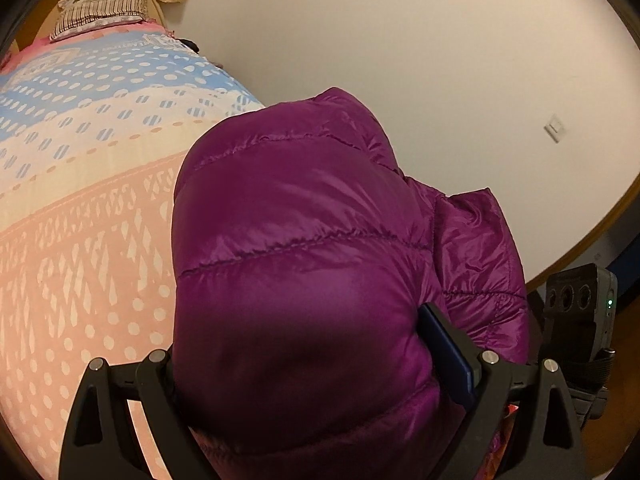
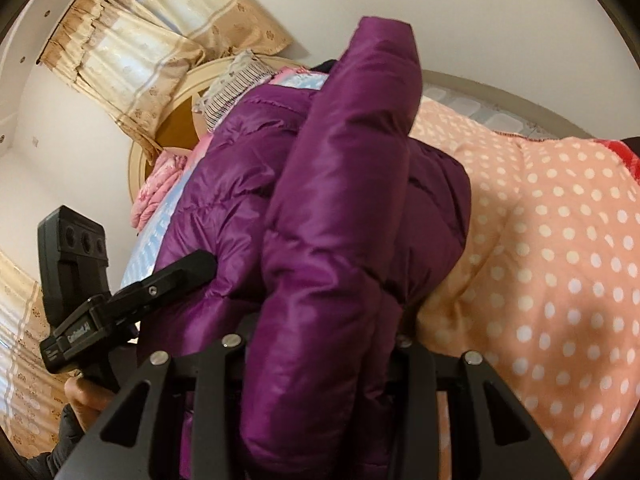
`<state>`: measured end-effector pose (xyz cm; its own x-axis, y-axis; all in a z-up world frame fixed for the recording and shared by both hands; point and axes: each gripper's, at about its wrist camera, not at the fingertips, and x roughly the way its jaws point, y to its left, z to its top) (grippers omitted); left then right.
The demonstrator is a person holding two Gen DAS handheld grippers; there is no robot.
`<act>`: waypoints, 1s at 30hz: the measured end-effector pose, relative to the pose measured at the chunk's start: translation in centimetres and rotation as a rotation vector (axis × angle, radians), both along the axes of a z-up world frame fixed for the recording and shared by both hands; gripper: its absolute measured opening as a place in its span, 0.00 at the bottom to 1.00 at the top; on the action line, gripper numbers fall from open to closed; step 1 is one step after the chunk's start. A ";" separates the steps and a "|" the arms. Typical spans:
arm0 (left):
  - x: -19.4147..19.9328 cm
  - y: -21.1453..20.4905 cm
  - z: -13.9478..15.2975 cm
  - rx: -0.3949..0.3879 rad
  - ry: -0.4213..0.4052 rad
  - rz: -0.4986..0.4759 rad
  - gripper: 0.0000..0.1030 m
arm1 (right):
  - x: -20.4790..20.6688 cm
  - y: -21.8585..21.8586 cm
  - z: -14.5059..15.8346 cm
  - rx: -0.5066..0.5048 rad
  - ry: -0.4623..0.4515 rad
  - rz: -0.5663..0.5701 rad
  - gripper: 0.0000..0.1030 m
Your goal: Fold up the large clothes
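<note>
Left wrist view has the purple jacket filling the lower centre, bulging out between the fingers of the left hand-held gripper, which looks clamped on a thick fold of it; the fingertips are buried in the padding, so the exact bite cannot be seen. In the right wrist view a padded sleeve or folded edge of the jacket runs from the bottom centre up toward the top of the frame, its long axis along the fingers of the right hand-held gripper, which also seems closed on it. Both hold the jacket close together, lifted above the bed, which lies to the left there. The next fold likely lays it down onto the bed.
</note>
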<state>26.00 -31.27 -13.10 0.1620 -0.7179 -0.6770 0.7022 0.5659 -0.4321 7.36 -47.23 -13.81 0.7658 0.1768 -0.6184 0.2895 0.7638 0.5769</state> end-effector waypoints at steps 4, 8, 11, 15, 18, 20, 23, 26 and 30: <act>0.5 -0.7 -0.6 0.011 -0.013 0.023 0.91 | 1.0 -0.1 0.1 0.000 0.009 0.017 0.38; 0.8 -1.1 -1.1 0.029 -0.024 0.026 0.91 | 1.8 -0.3 0.0 0.000 0.012 0.027 0.38; 0.9 -1.2 -1.4 0.044 -0.025 0.034 0.91 | 1.4 -0.8 -0.8 0.026 0.020 0.026 0.38; 1.0 -1.0 -2.1 0.064 -0.022 0.057 0.91 | 2.3 -0.7 -1.7 0.059 0.024 0.048 0.38; 1.6 -0.3 -3.1 0.056 0.012 0.103 0.91 | 2.8 -1.0 -2.3 0.091 0.029 0.053 0.39; 1.7 0.0 -3.5 0.053 0.023 0.126 0.91 | 3.1 -1.0 -2.6 0.092 0.029 0.060 0.39; 2.1 0.3 -3.9 0.058 0.037 0.150 0.91 | 4.0 -1.0 -3.0 0.106 0.030 0.069 0.41; 2.3 0.4 -4.0 0.064 0.031 0.164 0.91 | 4.6 -1.4 -3.7 0.159 0.016 0.077 0.41; 2.2 0.1 -4.7 0.089 -0.011 0.176 0.95 | 5.3 -1.4 -3.6 0.177 0.013 0.085 0.41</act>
